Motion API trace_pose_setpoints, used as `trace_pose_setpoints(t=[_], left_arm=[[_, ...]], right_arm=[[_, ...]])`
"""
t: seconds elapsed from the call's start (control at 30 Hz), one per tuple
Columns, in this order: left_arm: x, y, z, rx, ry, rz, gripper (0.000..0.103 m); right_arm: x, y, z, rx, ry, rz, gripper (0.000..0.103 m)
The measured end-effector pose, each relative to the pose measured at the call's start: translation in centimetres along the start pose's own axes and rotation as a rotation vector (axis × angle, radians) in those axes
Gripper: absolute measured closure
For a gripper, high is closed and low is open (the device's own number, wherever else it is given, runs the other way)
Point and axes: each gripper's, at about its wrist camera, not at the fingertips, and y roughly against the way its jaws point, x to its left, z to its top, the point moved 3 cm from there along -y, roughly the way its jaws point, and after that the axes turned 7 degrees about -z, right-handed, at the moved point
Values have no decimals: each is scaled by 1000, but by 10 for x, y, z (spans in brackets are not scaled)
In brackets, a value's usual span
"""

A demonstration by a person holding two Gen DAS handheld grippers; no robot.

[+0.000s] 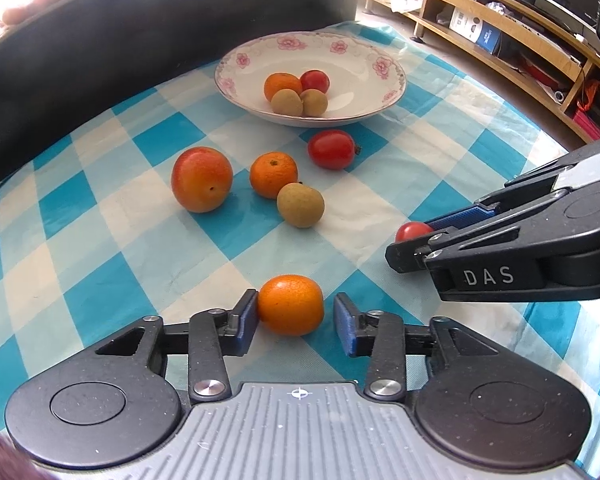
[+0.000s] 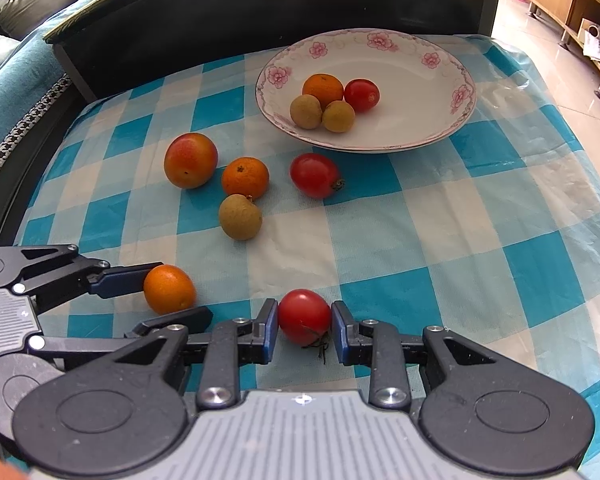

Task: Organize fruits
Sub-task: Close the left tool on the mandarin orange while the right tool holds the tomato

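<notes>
Tomato [image 2: 304, 317] between right tongs [image 2: 305, 330]

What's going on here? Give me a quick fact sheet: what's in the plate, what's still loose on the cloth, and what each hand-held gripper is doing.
Plate: one orange fruit, one red tomato, two small tan fruits
Loose on checked cloth: large orange-red fruit, mandarin, tan fruit, red tomato
Left hand-held gripper: around a small orange; one pad touches, the other stands off
Right hand-held gripper: pads against both sides of a stemmed tomato, still low at the cloth
</notes>
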Motion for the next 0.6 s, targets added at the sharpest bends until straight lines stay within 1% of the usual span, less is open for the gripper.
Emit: trace_pose_setpoints(t=[0.27,0.3,0.37,0.43,0.5,0.6], left_arm=[[0,0,1,1,0,-9,55],[0,0,1,1,2,-13,54],[0,0,2,2,4,-19,53],[0,0,2,1,6,-23,51],[0,-1,2,3,8,-25,45],[0,-1,1,5,8,-23,42]], right_arm=[[-3,-2,5,5,-9,25,70],[-3,-2,6,8,-6,28,69],[-2,-2,6,11,6,37,63],[1,-3,7,9,16,36,61],[4,-3,8,7,30,29,61],[5,-4,8,6,41,23,61]])
